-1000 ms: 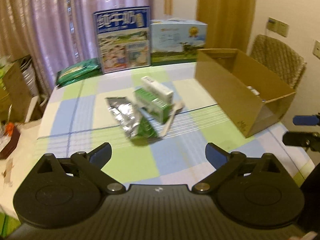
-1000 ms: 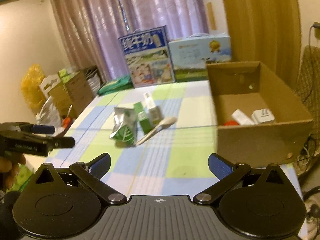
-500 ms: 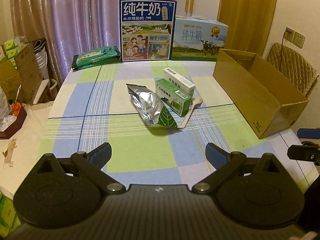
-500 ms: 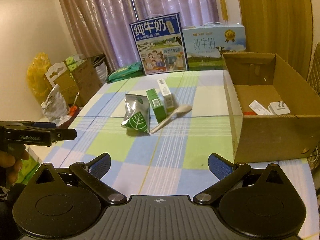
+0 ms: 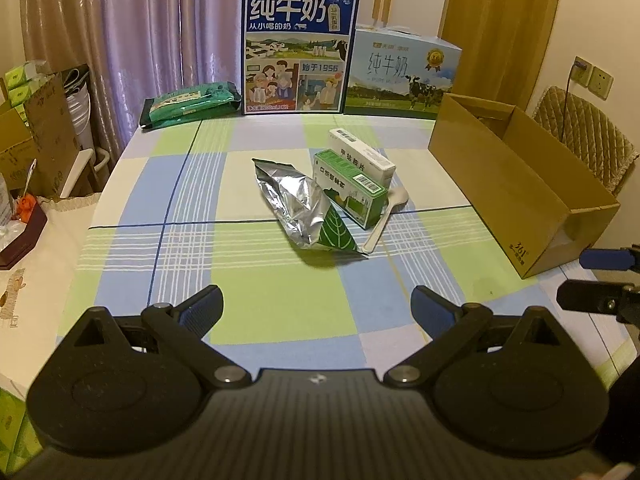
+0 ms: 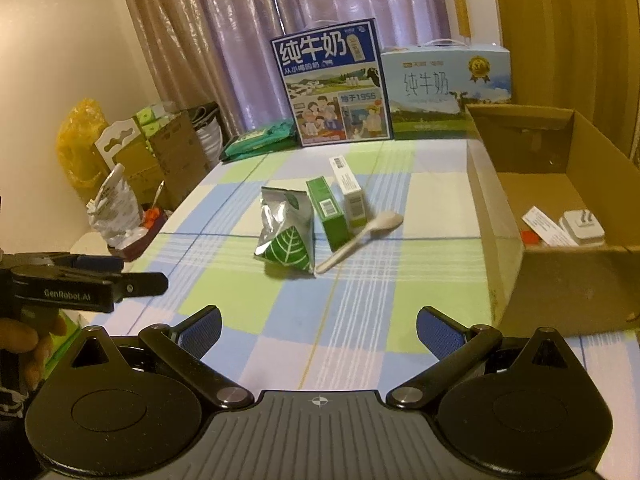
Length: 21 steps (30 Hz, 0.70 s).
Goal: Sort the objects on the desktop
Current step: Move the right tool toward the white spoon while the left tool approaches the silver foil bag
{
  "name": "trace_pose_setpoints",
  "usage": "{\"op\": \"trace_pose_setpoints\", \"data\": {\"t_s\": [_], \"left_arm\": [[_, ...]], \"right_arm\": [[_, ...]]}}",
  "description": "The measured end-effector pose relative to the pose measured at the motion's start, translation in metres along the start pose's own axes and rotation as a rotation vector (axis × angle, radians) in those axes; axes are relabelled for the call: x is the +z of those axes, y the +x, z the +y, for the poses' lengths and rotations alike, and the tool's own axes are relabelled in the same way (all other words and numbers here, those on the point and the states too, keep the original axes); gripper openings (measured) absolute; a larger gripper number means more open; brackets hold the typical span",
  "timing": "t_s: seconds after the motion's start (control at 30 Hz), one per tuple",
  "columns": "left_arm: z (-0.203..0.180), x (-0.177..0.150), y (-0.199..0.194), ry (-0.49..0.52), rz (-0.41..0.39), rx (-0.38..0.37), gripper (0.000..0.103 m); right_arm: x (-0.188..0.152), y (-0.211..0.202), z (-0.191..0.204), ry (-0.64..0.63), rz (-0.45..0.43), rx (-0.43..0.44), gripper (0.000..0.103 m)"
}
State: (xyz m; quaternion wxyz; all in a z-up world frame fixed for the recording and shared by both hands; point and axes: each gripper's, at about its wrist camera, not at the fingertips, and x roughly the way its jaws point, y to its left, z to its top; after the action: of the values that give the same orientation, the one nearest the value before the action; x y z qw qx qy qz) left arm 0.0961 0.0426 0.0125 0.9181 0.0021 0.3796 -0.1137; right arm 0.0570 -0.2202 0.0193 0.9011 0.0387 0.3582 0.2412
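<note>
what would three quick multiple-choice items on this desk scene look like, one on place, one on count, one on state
1. Where does the white plastic spoon lie?
A. inside the brown cardboard box
B. on the checked tablecloth, right of the green carton
C. under the silver foil pouch with a green leaf

2. How many small cartons lie beside the pouch?
A. one
B. two
C. four

3. What state is the right hand-held gripper in?
A. open, holding nothing
B. shut on the spoon
C. shut on the pouch

Answers:
1 B, the spoon rests on the cloth next to the green carton, outside the box.
2 B, the green carton and a white carton lie side by side.
3 A, its blue pads stand wide apart over bare cloth.
</note>
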Motion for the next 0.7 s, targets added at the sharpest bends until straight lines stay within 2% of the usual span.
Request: {"op": "trace_pose_setpoints", "data": {"t_s": [0.3,0.7], "left_arm": [[0.01,0.017,0.033,0.011,0.016,0.0,0.098],[0.022,0.032,0.108,0.005,0.067,-0.035,0.098]], "right_arm": [[0.017,0.036,-0.002,-0.004,-0.01,0.008,0.101],[0.036,0.107,-0.019,-0.059,0.012,-0.016,0.099]]}}
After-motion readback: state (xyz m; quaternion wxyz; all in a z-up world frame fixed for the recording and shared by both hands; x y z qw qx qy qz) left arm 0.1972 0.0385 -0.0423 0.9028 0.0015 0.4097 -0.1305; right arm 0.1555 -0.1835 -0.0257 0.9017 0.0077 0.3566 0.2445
